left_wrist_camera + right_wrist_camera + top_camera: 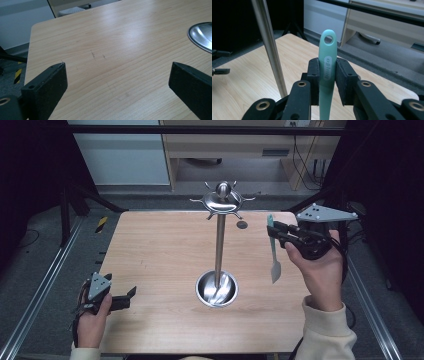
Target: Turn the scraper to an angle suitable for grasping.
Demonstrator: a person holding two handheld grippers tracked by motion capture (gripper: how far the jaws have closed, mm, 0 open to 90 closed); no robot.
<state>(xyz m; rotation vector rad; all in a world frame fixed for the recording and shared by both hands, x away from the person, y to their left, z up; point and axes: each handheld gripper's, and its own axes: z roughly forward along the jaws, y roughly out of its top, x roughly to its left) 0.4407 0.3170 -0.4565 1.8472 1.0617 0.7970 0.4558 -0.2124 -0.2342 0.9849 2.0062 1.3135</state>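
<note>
Right tongs (pixel 276 231) clamp the mint-green spatula (pixel 273 255) mid-air, right of the steel rack (pixel 219 245). The right gripper view reveals its hanging hole (hidden from above). Left tongs (pixel 127 297) rest wide open, empty, low on the tabletop (pixel 160 250).

You can see one piece of lettering: a small white oval label with raised letters on the handle of the green spatula (pixel 327 72), just below its hanging hole, where the right gripper (pixel 327 75) clamps it. The letters run lengthwise along the handle and are too blurred for you to read as a word.
</note>
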